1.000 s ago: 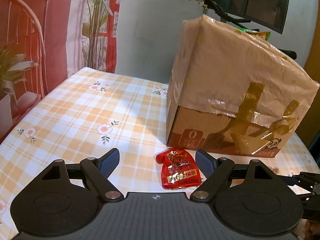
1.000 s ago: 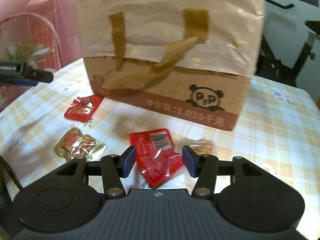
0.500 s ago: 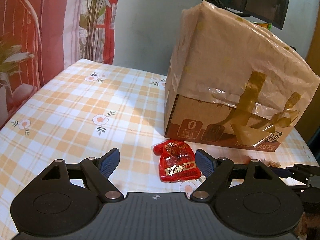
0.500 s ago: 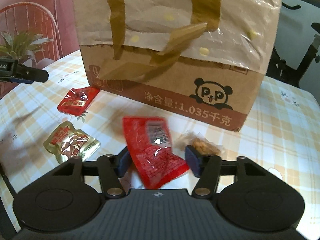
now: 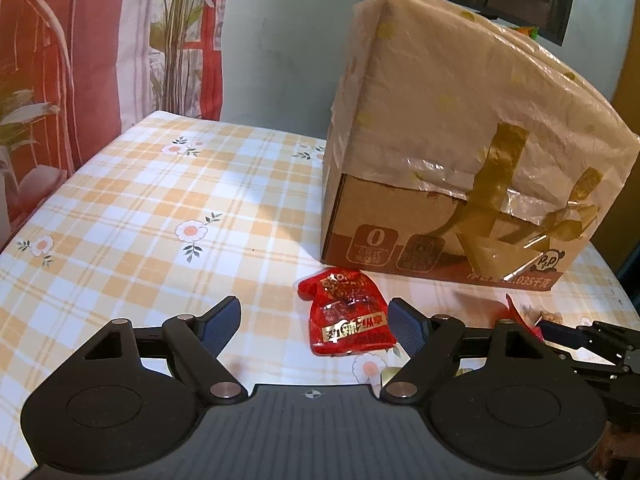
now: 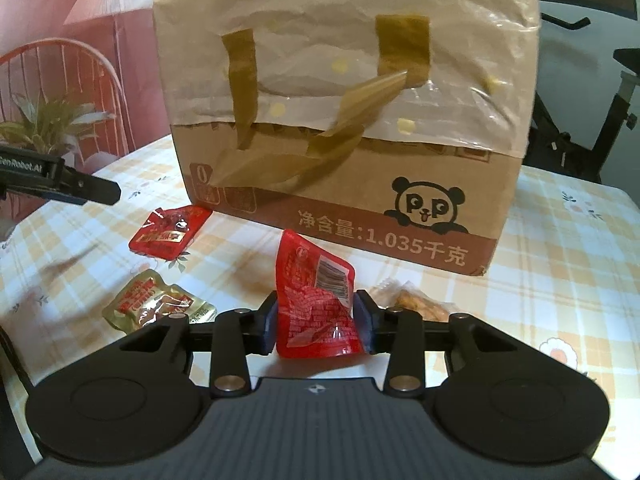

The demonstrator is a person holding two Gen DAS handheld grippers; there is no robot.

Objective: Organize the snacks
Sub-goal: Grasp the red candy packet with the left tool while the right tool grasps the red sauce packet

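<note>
The right gripper (image 6: pixel 315 318), its jaws closing on an upright red snack packet (image 6: pixel 314 304), stands just before the cardboard box (image 6: pixel 400 200), while the left gripper (image 5: pixel 314 322) stays spread around another red packet (image 5: pixel 347 316).

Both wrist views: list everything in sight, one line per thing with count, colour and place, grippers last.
Cardboard box: one, brown, upper part wrapped in plastic and tape, at the back of the table.
Barcode packet: one, red, between the right gripper's pads.
Gold-lettered packet: one, red, flat on the cloth before the box.
Gold packet: one, gold and red, on the cloth.
Clear packet: one, orange contents, beside the right finger.
Tablecloth: one, orange check with flowers.
Left gripper: black, open.
Right gripper: black, closing on the barcode packet.
</note>
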